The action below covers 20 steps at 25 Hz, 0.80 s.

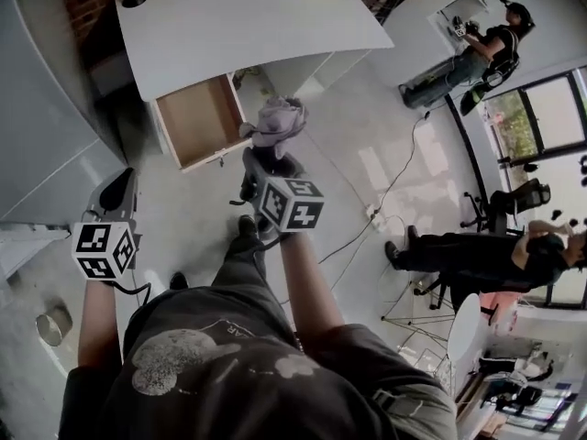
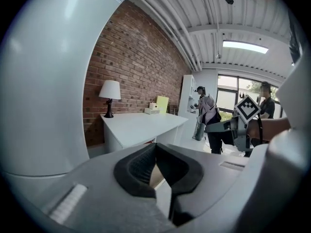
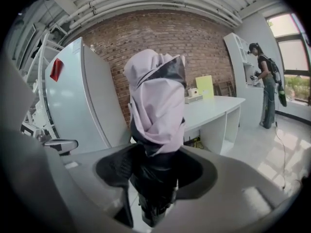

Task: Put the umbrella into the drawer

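Note:
A folded lilac-and-black umbrella (image 1: 278,122) stands upright in my right gripper (image 1: 268,157), which is shut on its black lower part. In the right gripper view the umbrella (image 3: 158,106) fills the middle, rising from between the pads of the right gripper (image 3: 155,171). It hangs just right of the open wooden drawer (image 1: 197,122), which is pulled out of the white desk (image 1: 238,16) and holds nothing. My left gripper (image 1: 119,189) is lower left of the drawer, near a white fridge. Its pads meet at the tips, with nothing between them (image 2: 155,154).
The tall white fridge (image 1: 37,108) stands close on the left. A black-based lamp (image 2: 110,93) and small boxes sit on the desk (image 2: 141,125). A person stands at far shelves (image 1: 477,53) and another sits at the right (image 1: 486,255). A cable (image 1: 385,200) runs across the floor.

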### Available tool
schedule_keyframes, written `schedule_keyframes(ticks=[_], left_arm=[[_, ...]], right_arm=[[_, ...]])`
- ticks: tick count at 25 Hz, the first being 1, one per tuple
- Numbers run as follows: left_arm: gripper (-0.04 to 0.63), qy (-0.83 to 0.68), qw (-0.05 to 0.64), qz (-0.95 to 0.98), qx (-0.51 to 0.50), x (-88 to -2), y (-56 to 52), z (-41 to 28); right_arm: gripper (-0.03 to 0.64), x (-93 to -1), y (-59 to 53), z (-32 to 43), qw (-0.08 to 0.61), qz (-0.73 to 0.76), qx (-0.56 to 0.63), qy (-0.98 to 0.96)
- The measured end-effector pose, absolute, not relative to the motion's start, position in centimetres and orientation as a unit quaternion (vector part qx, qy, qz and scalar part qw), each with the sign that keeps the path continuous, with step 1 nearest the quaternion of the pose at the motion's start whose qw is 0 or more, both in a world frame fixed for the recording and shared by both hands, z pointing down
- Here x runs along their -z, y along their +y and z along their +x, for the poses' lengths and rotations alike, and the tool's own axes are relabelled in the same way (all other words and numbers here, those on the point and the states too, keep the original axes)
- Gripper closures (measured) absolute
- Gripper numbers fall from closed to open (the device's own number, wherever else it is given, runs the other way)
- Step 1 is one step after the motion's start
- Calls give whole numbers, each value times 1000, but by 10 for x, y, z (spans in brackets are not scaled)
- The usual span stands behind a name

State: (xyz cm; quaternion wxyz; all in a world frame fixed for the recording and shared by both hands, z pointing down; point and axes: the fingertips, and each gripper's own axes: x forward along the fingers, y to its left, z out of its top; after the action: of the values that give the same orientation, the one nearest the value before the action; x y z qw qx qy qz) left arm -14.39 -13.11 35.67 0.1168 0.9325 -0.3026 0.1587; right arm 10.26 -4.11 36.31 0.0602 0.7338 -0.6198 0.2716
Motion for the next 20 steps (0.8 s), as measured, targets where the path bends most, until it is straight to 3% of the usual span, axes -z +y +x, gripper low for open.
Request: schedule_keyframes(ticks=[20], left_arm=[[584,-474,133,852,-177,-353,-160,12]], right_arm=[[387,-397,-143,262,112,573,-307,-752]])
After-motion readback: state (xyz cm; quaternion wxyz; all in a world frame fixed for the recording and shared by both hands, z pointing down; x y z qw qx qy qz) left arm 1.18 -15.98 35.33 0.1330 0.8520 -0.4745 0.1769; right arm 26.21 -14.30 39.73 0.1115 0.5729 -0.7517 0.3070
